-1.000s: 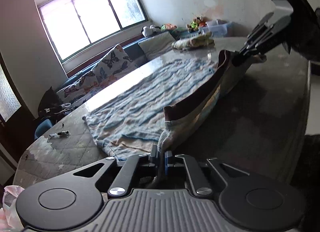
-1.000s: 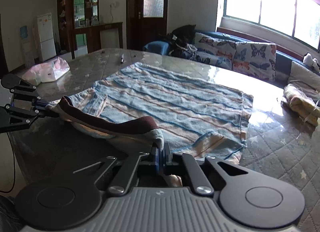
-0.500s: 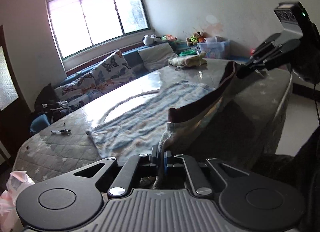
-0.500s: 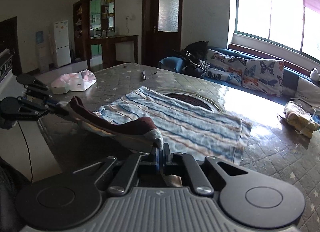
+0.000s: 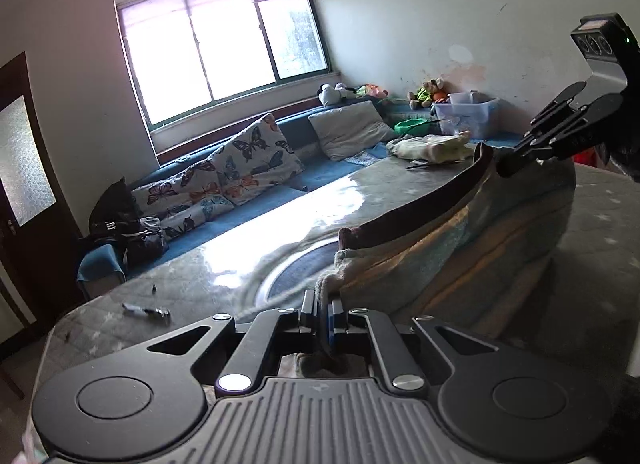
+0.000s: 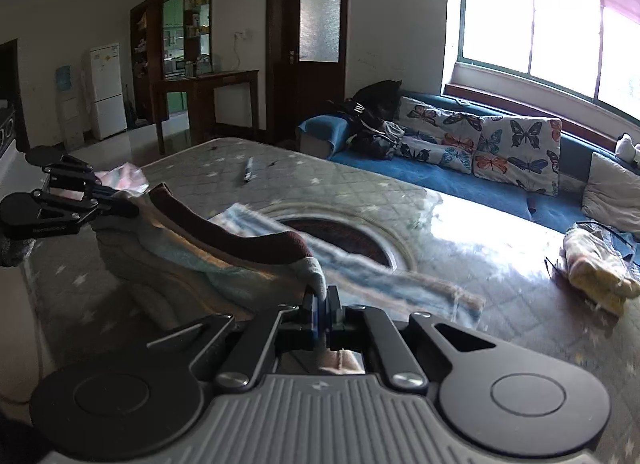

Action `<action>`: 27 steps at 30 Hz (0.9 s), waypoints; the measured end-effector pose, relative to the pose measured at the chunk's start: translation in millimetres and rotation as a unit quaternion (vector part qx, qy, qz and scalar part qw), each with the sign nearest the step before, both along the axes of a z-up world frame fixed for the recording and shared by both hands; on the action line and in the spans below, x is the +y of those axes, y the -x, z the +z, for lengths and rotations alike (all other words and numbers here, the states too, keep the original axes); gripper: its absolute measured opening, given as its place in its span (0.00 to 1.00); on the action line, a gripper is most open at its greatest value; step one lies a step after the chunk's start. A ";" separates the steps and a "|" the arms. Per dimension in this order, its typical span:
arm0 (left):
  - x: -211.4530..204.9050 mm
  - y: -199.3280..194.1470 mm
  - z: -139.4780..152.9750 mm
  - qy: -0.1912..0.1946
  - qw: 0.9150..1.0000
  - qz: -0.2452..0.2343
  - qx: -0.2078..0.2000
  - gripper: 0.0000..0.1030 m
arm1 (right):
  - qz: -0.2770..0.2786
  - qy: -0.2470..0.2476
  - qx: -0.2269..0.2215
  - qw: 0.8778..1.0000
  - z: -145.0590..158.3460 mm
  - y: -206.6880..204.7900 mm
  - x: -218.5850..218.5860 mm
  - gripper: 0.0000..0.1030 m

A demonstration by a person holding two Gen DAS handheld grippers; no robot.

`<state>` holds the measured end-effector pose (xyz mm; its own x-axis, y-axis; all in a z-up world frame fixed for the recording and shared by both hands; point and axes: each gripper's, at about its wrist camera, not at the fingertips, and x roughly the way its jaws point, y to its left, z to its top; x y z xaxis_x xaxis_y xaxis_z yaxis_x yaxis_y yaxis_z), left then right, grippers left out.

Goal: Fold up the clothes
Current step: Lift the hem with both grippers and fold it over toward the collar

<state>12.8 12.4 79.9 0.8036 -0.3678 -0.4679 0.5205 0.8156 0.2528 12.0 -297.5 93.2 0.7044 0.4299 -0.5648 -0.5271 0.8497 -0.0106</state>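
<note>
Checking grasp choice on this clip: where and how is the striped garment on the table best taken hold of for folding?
At the two ends of its dark brown waistband, one per gripper, coming in from the near table edge. That band is the thick, straight edge, so pinching its corners spreads the striped garment evenly. The left gripper and right gripper are shut on those corners now.

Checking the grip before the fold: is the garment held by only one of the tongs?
No; the left tongs and right tongs each pinch an end of the garment's dark waistband.
</note>
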 end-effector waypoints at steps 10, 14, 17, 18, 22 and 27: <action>-6.4 -129.0 -32.5 -0.026 0.997 0.020 0.071 0.05 | -0.015 0.039 0.037 0.998 -28.3 -122.3 14.6 0.03; -4.3 -160.8 -56.4 -0.032 0.994 0.030 0.102 0.05 | -0.032 0.049 0.056 0.997 -56.3 -158.4 22.2 0.03; -0.9 -174.5 -68.0 -0.027 0.992 0.045 0.117 0.06 | -0.049 0.037 0.068 0.996 -76.0 -175.0 24.4 0.04; 0.0 -177.4 -71.3 -0.026 0.991 0.049 0.119 0.07 | -0.056 0.031 0.075 0.995 -81.8 -180.2 23.8 0.04; 2.2 -188.8 -81.7 -0.025 0.989 0.065 0.130 0.09 | -0.081 0.013 0.099 0.992 -100.1 -198.9 20.9 0.11; 2.5 -200.3 -83.3 -0.024 0.988 0.087 0.128 0.21 | -0.101 0.004 0.101 0.990 -107.7 -207.4 17.3 0.22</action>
<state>213.1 14.9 -3.4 0.7059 -0.2075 -0.6772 0.4254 0.8887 0.1711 219.3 -280.2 -14.5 0.6485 0.2874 -0.7049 -0.3388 0.9382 0.0709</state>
